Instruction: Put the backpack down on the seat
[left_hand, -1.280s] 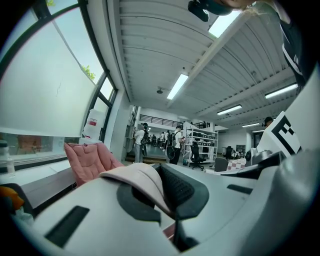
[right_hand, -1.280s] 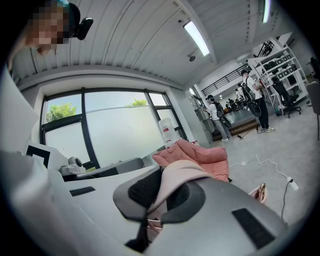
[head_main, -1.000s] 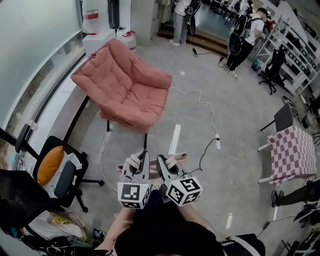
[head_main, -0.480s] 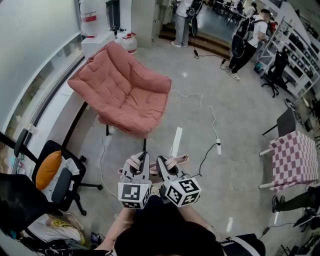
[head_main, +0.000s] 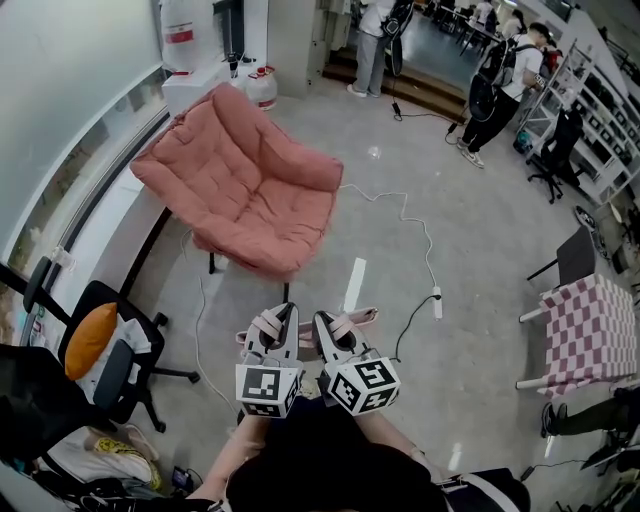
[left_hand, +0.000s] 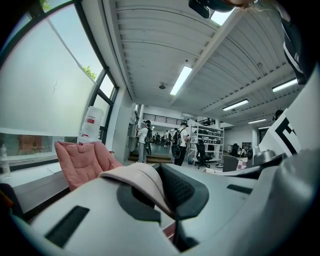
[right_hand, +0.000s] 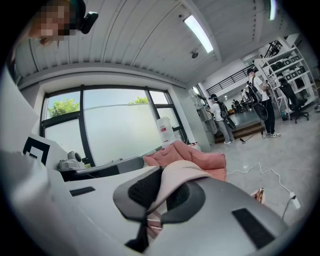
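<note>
Backpack (head_main: 358, 317) is up off the floor right now, hanging by its pink straps close in front of the person. Only the straps and a bit of pink fabric show in the head view, since the rest of it is hidden under the two grippers.

Left gripper (head_main: 272, 325) has its jaws closed tight on one pale pink strap (left_hand: 135, 175), and in the left gripper view the strap loops up and over between the dark pads. Same deal on the other side: the right gripper (head_main: 333, 328) is pinched down on the second strap (right_hand: 182, 172), which arches over its pads too. The two grippers sit side by side, nearly touching.

The seat, a big squishy pink chair (head_main: 245, 190), stands on the floor (head_main: 470, 250) straight ahead and a little left, well apart from the bag. Nothing is on its cushion.

Other stuff around:
- An office chair (head_main: 125, 365) with an orange cushion (head_main: 88, 335) is off to the left.
- A white cable (head_main: 410, 215) snakes across the floor to the right of the pink chair.
- A checkered table (head_main: 585, 320) is at the far right.
- A few people (head_main: 495, 85) stand at the back.
</note>
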